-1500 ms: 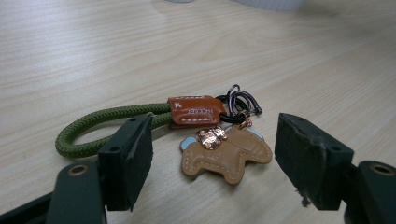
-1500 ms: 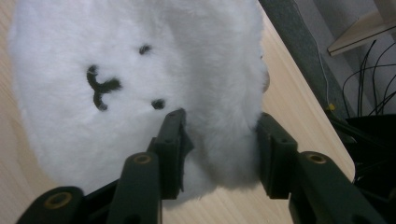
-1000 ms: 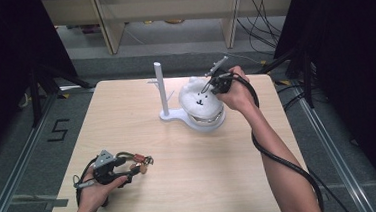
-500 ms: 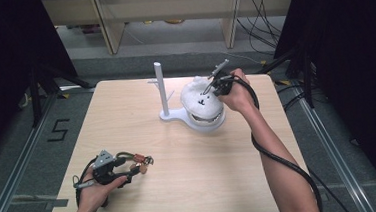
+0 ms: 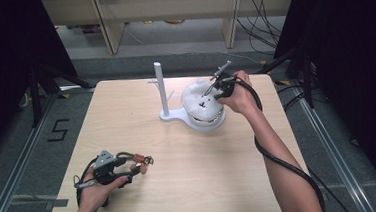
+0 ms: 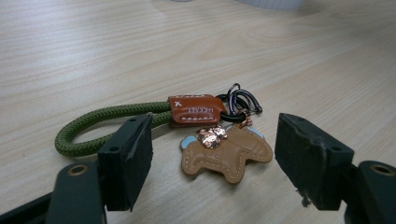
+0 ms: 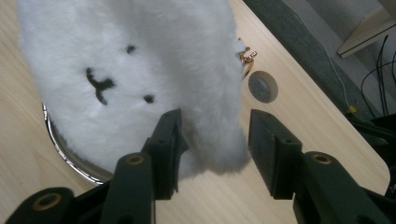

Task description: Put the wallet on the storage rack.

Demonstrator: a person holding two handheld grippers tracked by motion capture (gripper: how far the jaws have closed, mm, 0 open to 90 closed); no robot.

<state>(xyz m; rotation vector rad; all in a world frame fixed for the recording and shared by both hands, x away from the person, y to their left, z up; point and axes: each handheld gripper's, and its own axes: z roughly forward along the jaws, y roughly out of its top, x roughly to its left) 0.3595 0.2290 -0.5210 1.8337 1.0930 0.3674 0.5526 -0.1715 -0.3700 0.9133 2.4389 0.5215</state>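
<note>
Right gripper (image 7: 212,140) jaws just opening, releasing plush (image 7: 140,70) at counter's (image 5: 231,183) 1 o'clock; left gripper (image 6: 215,163) unclenched around keychain (image 6: 219,149); next: grasp it.

White plush toy (image 7: 140,60) is showing black stitched face marks. Keychain cord (image 6: 107,123) is showing olive green, its leather tab (image 6: 196,109) reddish-brown with white stitching, its horse charm (image 6: 226,151) tan. Tabletop (image 5: 205,170) is showing pale wood grain.

Two groups on the pale wooden surface (image 5: 191,176)

White fluffy plush (image 5: 203,102) in a steel-rimmed dish far right, white post stand (image 5: 162,90) just left; green-cord horse keychain (image 5: 137,159) near left.
</note>
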